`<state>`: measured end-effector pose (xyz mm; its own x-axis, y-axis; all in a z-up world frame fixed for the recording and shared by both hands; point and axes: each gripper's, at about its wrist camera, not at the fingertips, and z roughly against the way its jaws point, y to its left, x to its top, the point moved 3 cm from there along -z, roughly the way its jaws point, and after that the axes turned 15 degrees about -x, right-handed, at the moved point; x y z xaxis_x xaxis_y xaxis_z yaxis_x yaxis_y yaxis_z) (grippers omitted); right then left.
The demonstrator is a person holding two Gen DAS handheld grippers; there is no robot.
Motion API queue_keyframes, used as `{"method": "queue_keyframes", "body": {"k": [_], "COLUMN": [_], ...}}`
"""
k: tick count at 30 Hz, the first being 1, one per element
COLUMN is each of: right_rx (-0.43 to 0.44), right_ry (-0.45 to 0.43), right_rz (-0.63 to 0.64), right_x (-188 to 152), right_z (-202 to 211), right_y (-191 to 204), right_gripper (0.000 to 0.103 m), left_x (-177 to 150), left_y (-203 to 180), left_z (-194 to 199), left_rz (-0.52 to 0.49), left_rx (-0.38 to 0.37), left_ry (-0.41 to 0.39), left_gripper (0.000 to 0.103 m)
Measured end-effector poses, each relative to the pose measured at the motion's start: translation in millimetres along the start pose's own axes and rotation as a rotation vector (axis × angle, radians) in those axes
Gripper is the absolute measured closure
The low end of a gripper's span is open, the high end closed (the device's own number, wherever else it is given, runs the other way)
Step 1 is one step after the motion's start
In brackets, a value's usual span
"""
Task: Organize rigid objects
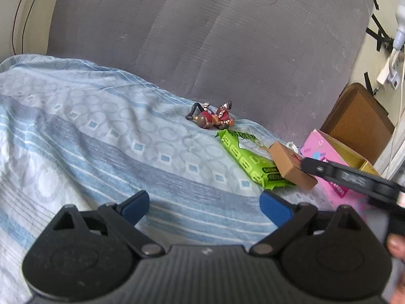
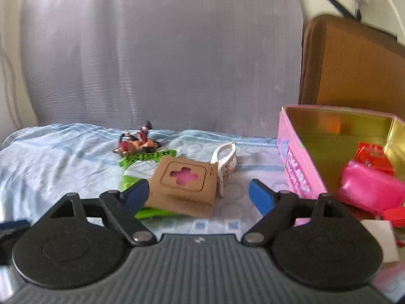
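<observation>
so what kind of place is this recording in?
Most likely a bedroom at home: the objects lie on a blue patterned bedsheet over a soft surface, backed by a grey padded panel like a headboard or upended mattress. A taped-up power strip hangs on the wall.

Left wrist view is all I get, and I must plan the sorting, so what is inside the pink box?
Observer: The right wrist view looks into the pink box: a glossy pink pouch lies there with a red packet behind it.
Operator: What is on top of the brown cardboard box?
Observer: The brown cardboard box has a cross-shaped cutout showing pink.
Operator: Anything beside it that I only glimpse?
Observer: A white curved strap-like item lies against its right edge.
Operator: Is the right gripper holding anything?
Observer: No, the right gripper is open and empty.
</observation>
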<state>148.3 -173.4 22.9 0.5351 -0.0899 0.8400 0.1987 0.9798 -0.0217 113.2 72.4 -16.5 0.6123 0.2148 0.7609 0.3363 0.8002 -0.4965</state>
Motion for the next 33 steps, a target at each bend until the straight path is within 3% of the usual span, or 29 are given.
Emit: {"method": "queue_keyframes", "body": {"k": [3, 6, 8, 13, 16, 17, 20, 23, 28, 31, 33], "right_rx": [-0.009, 0.041, 0.100, 0.107, 0.087, 0.075, 0.054, 0.054, 0.063, 0.020, 0.025], "right_ry": [0.056, 0.085, 0.102, 0.080, 0.060, 0.036, -0.023, -0.041, 0.003, 0.036, 0.068], "right_rz": [-0.057, -0.126, -0.158, -0.078, -0.058, -0.053, -0.060, -0.070, -0.068, -0.042, -0.052], "right_x": [0, 1, 2, 4, 3, 3, 6, 11, 10, 5, -1], "right_z": [-20, -29, -27, -12, -8, -5, 2, 0, -16, -30, -38], "right_y": [-3, -10, -12, -5, -3, -3, -2, 3, 16, 22, 20], "right_gripper": [0.014, 0.022, 0.050, 0.069, 0.063, 0.048, 0.017, 0.007, 0.004, 0.005, 0.015], "left_x": [-1, -1, 0, 1, 1, 1, 1, 1, 0, 0, 0], "left_y": [-1, -5, -6, -6, -6, -6, -4, -3, -6, -6, -6], "left_z": [0, -1, -2, -3, -2, -2, -1, -1, 0, -1, -2], "left_rz": [-0.011, -0.032, -0.038, -0.041, -0.043, -0.043, -0.036, -0.029, -0.038, -0.038, -0.034], "left_rx": [-0.007, -0.007, -0.007, -0.004, 0.007, 0.010, 0.015, 0.015, 0.010, 0.003, -0.003], "left_ry": [0.000, 0.001, 0.003, 0.005, 0.003, 0.001, -0.005, -0.007, -0.005, -0.001, 0.000], "left_gripper": [0.006, 0.006, 0.006, 0.006, 0.005, 0.005, 0.004, 0.004, 0.003, 0.003, 0.003]}}
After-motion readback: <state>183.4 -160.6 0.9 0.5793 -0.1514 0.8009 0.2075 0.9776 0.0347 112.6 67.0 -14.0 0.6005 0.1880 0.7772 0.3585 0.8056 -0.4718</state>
